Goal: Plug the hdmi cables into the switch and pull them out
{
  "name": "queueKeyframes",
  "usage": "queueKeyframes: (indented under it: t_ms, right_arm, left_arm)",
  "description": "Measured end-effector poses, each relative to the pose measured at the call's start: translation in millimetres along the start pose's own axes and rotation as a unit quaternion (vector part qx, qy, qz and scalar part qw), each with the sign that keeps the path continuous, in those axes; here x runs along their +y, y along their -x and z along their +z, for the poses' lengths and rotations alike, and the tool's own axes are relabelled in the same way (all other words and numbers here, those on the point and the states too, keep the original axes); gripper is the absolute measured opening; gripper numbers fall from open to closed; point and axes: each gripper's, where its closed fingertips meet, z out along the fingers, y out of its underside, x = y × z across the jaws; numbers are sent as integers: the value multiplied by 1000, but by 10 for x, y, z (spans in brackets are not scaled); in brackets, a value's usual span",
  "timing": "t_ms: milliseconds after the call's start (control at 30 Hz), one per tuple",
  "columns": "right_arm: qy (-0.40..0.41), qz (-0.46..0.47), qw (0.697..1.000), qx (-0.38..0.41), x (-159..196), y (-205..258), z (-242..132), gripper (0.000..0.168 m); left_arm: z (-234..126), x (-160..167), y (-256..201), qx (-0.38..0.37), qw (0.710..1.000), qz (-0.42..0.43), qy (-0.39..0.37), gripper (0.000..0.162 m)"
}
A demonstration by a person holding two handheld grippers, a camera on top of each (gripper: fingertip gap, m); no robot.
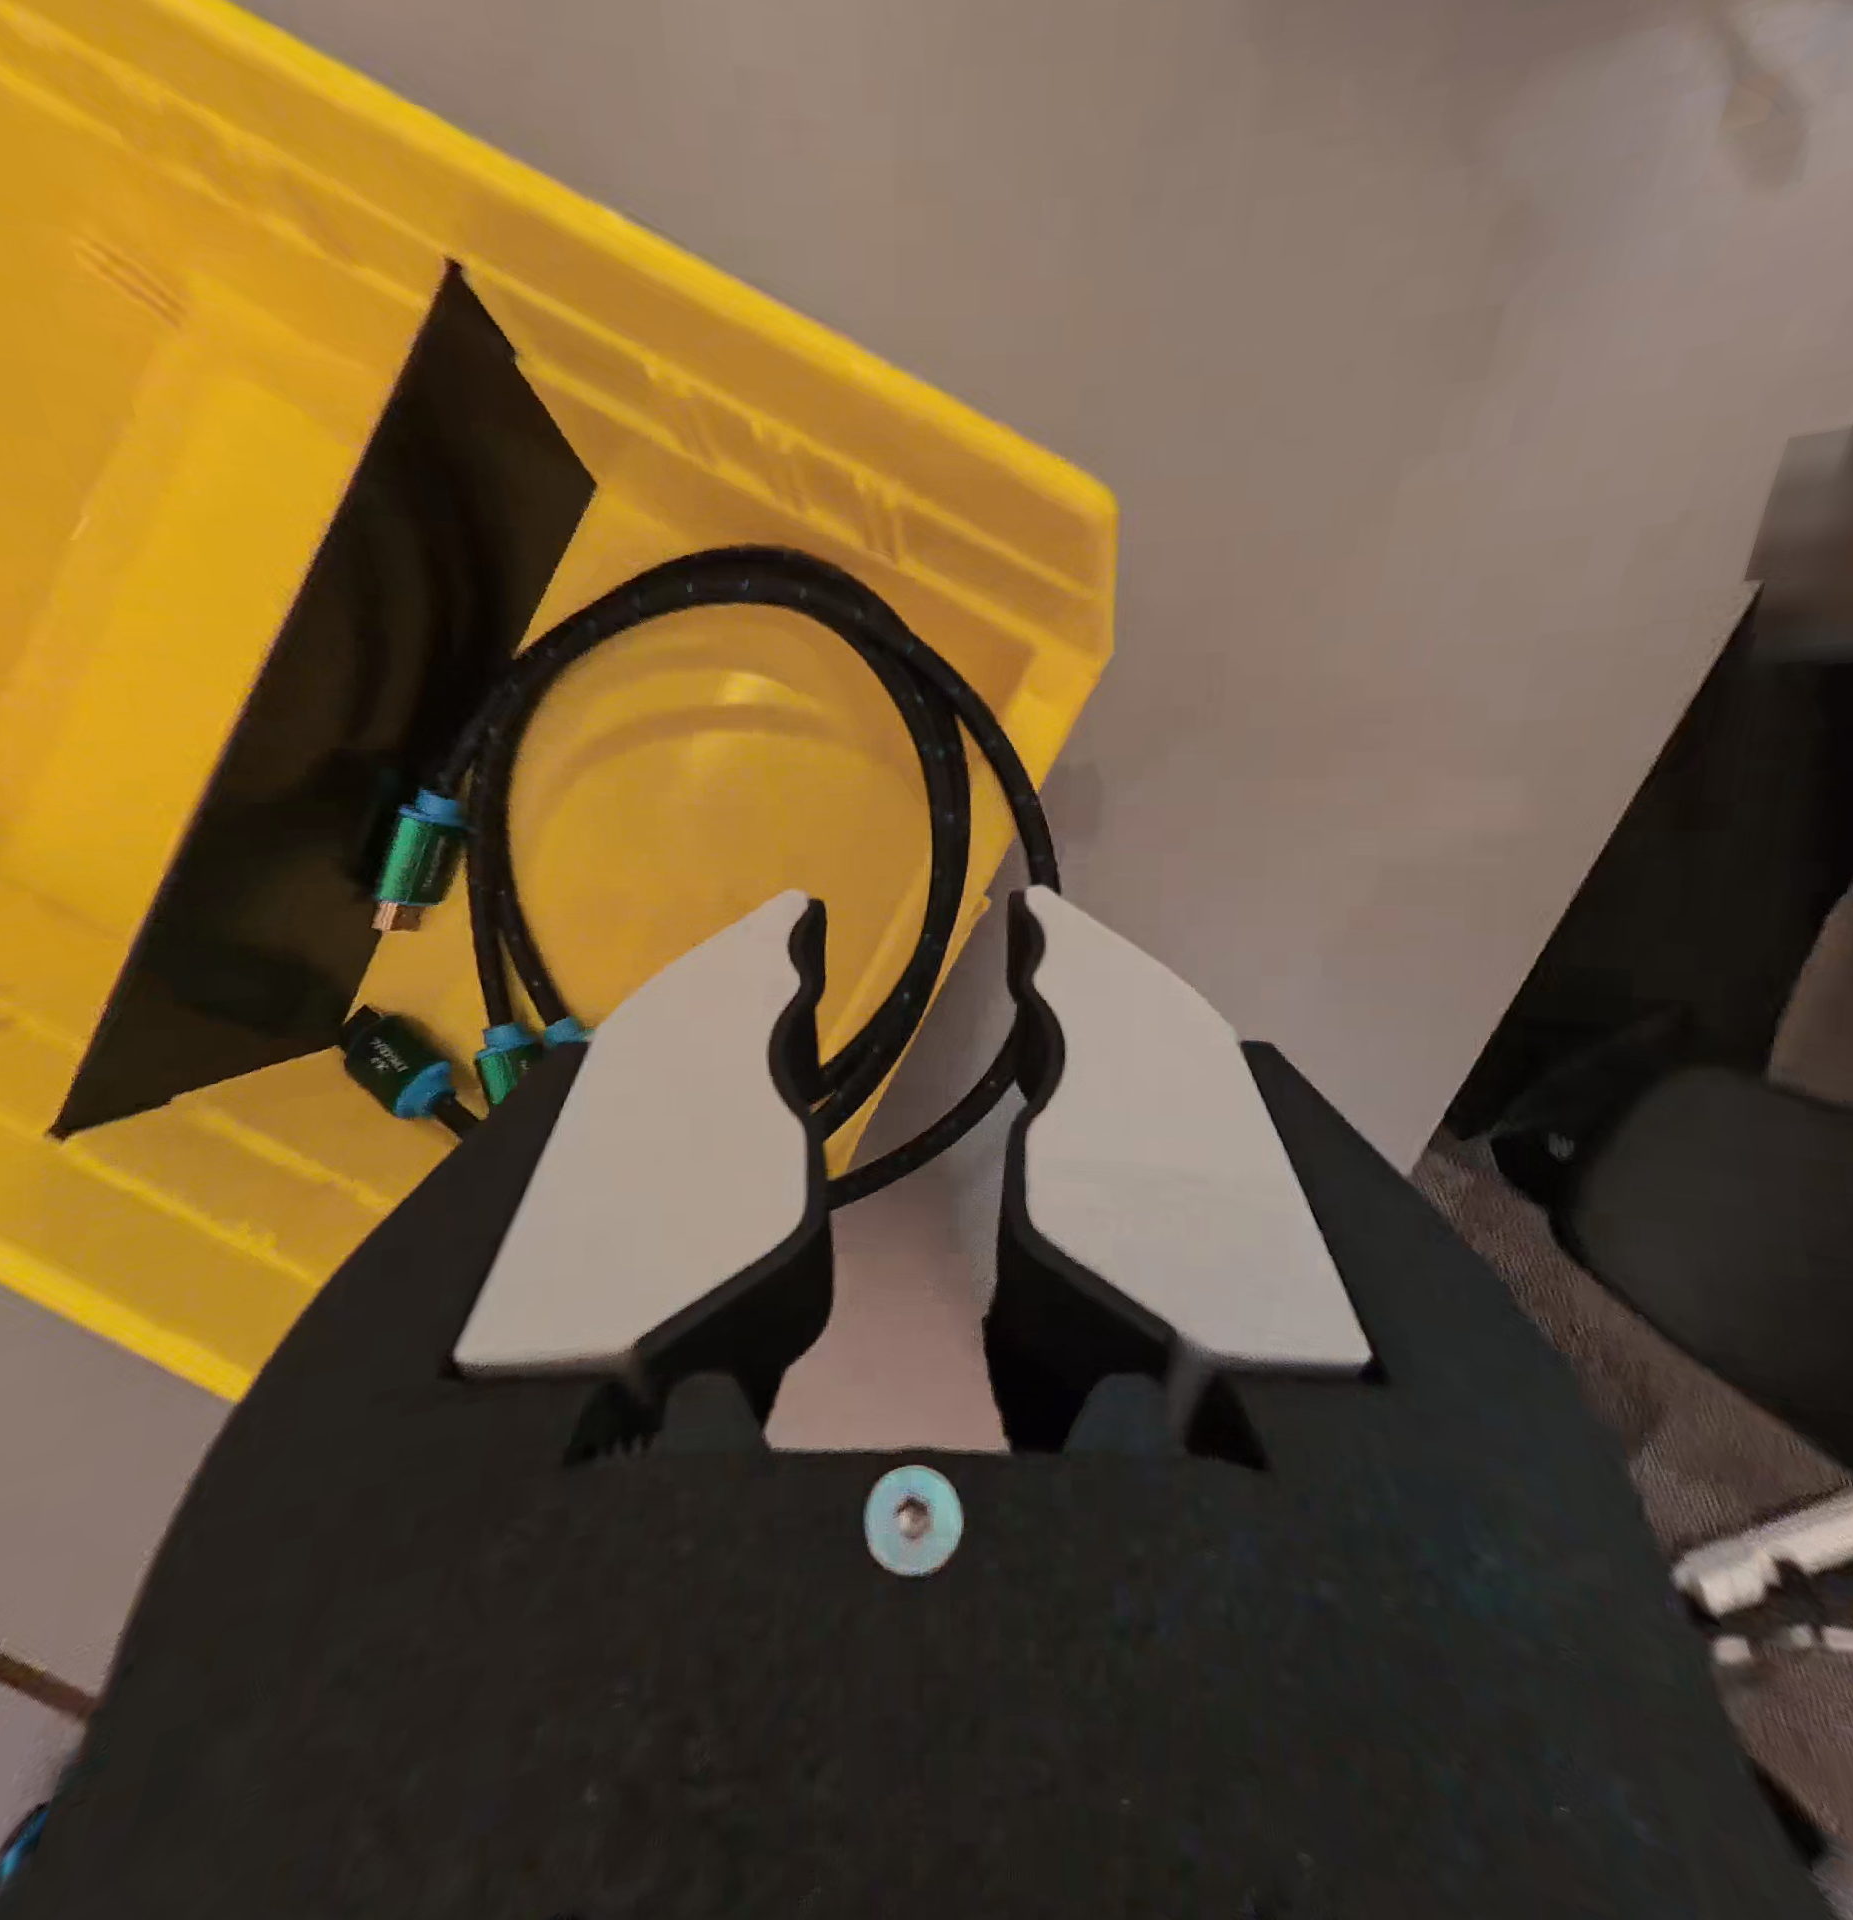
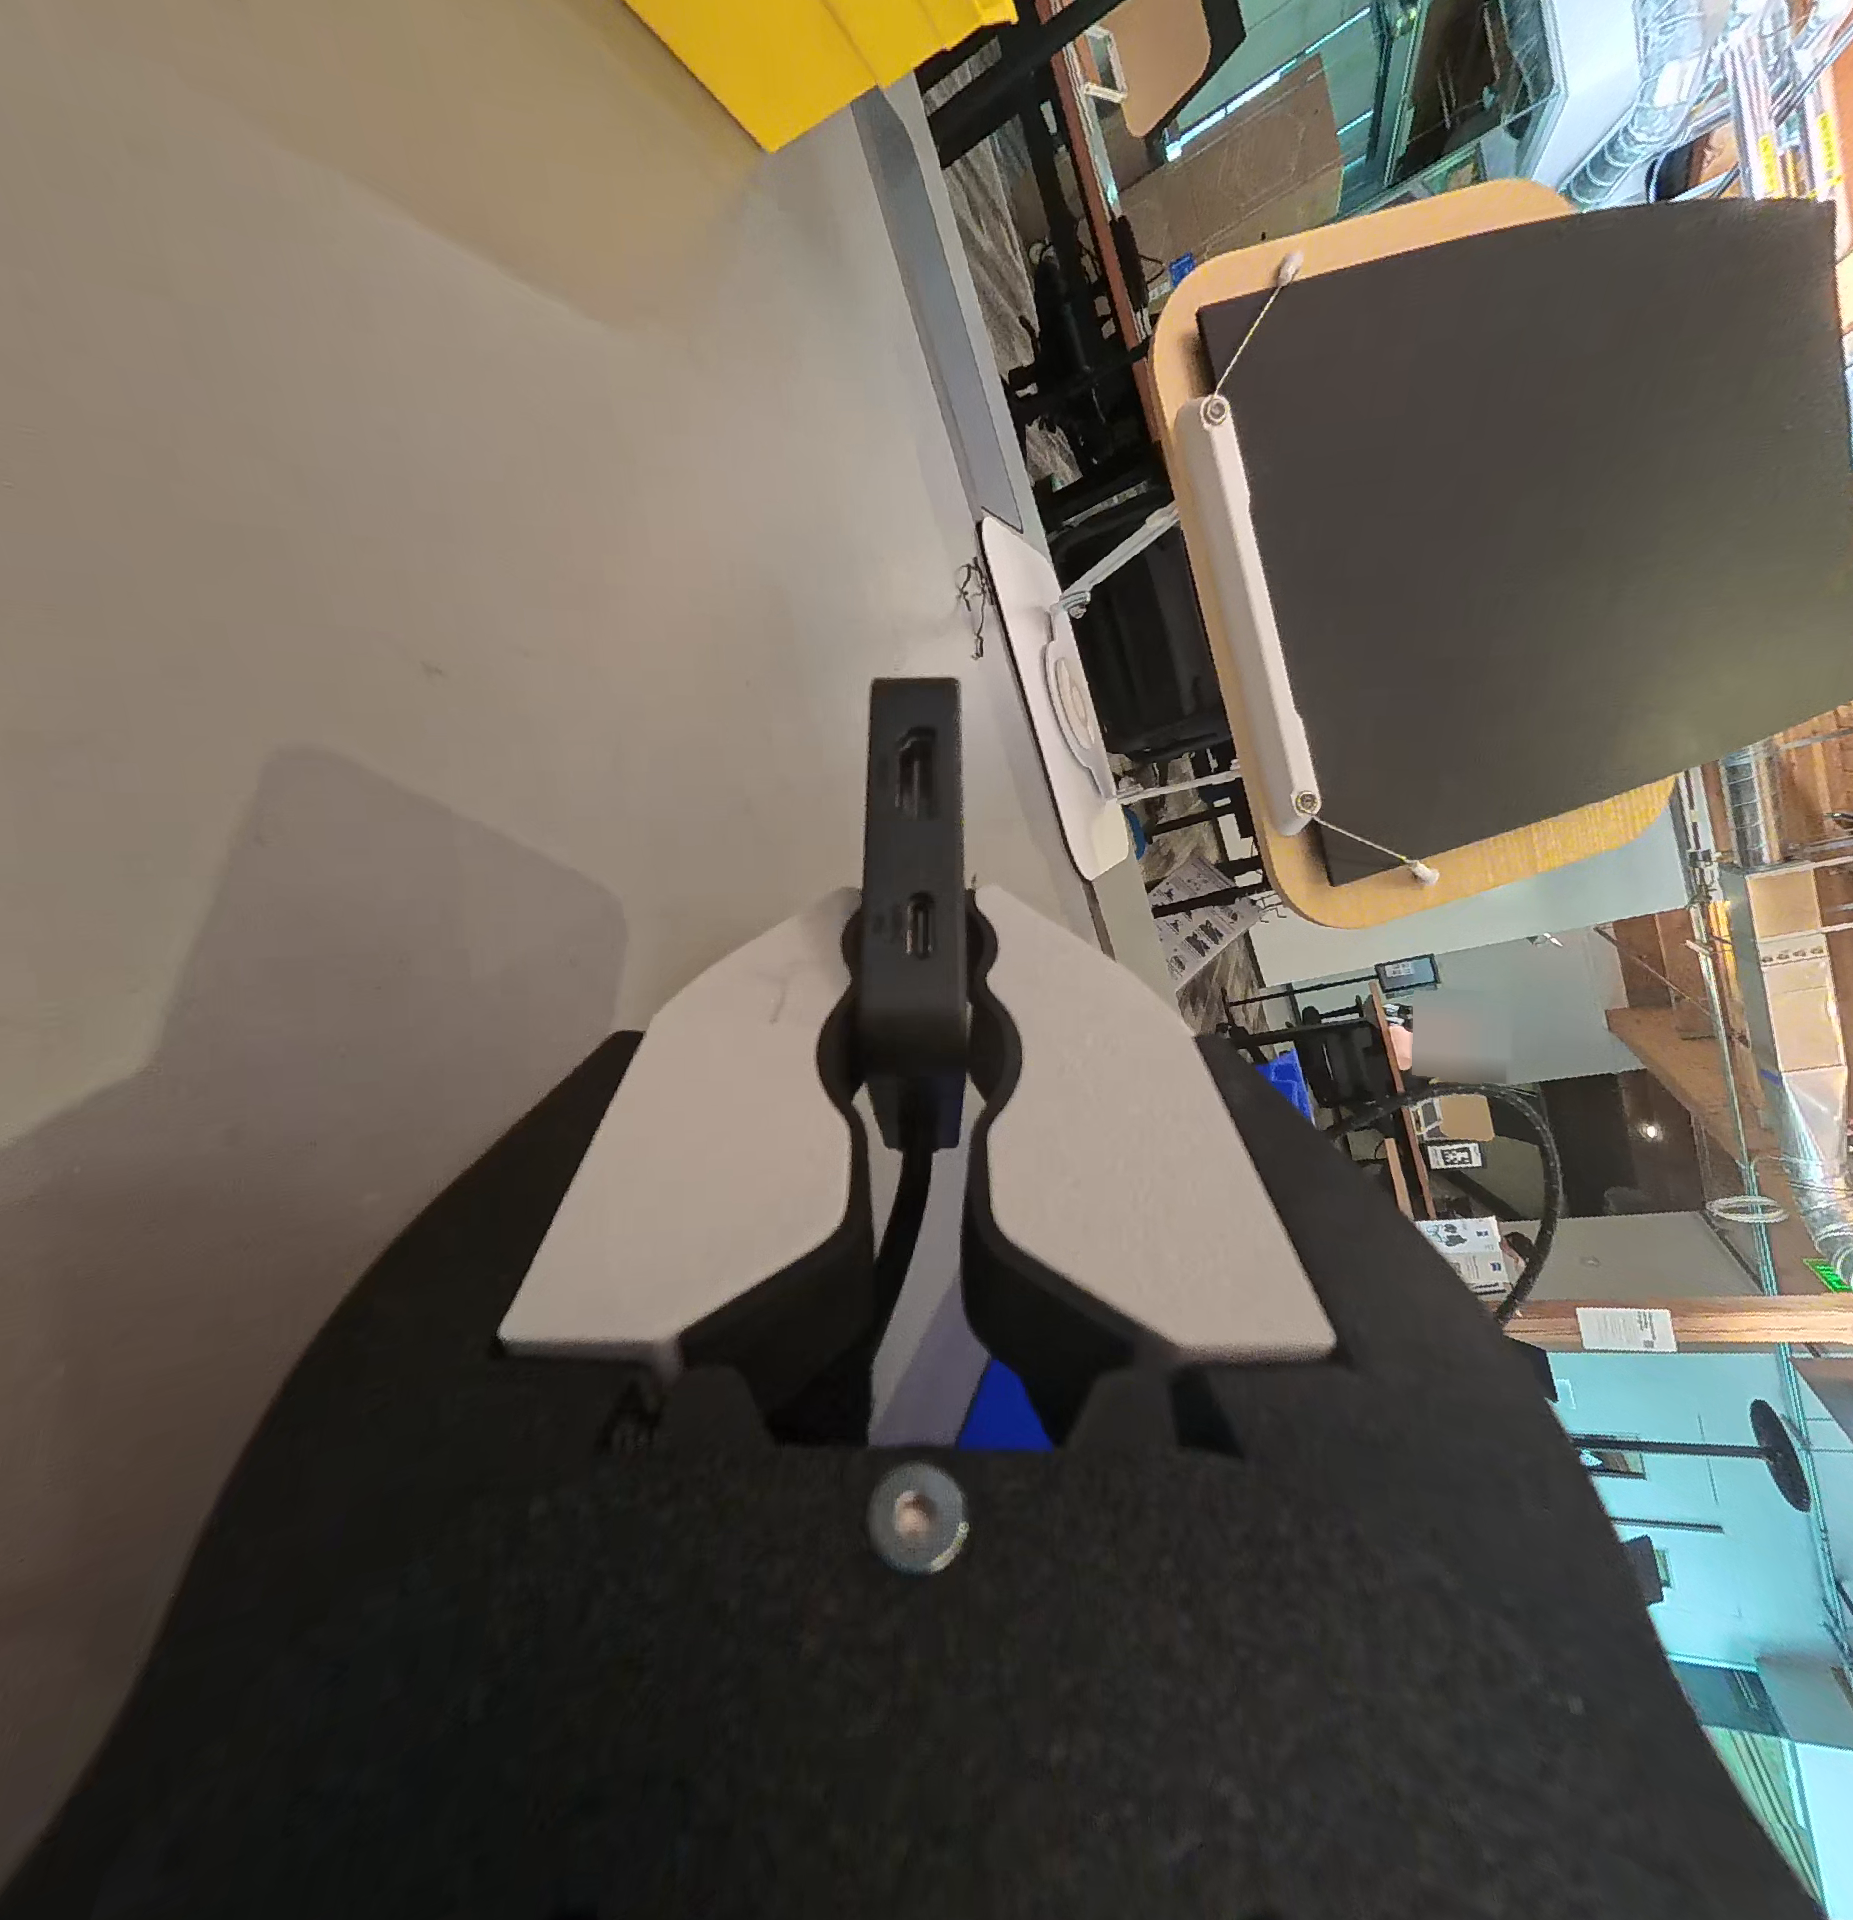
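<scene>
right gripper (image 2: 914, 940) pinching the black switch (image 2: 917, 862) by its lower end, edge-on, port face turned toward the camera. probably held this way so the sockets stay reachable for an incoming plug. two sockets counted on that face: a wide one higher up, a small oval one just at the fingertips. one dark lead seen leaving the switch's near end and running back between the fingers. switch lifted clear of the pale table (image 2: 382, 468), its shadow lying off to the left.

left gripper (image 1: 914, 935) spread, holding nothing, hanging over the near corner of the yellow bin (image 1: 849, 499). likely poised to reach down for a plug. hdmi cables (image 1: 943, 748) coiled in loose loops inside that bin, black braid, with part of a loop spilling over the rim toward the gripper. four connector ends counted: three green metal plugs with blue collars, among them the upper one (image 1: 418, 857) showing its gold tip, plus one dark plug (image 1: 387, 1060) with a blue collar; so probably two cables, though the loops overlap too much to be sure. black flat sheet (image 1: 309, 727) lying in the bin beside them, kind unclear.

nothing plugged in by the left side yet; cables and switch well apart.
</scene>
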Motion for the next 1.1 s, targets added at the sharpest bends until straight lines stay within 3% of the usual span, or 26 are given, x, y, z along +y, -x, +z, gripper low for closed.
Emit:
queueKeyframes:
  t_ms: [200,400,700,967,1100]
  right_arm:
    - [4,3,1000,-1,22,1,-1,14]
    - [1,2,1000,0,-9,-1,-15,14]
    - [-3,-4,1000,3,-42,-8,-39,14]
    - [-6,-9,1000,5,-81,-4,-56,14]
    - [-8,-9,1000,6,-88,-11,-63,14]
  left_arm:
    - [267,151,-14,26,997,16,70,32]
    - [242,223,-27,51,995,18,86,6]
    - [-311,-158,341,46,996,-39,-60,5]
    - [-703,-591,576,62,967,-90,-230,6]
    - [-524,-462,555,18,987,-65,-147,6]
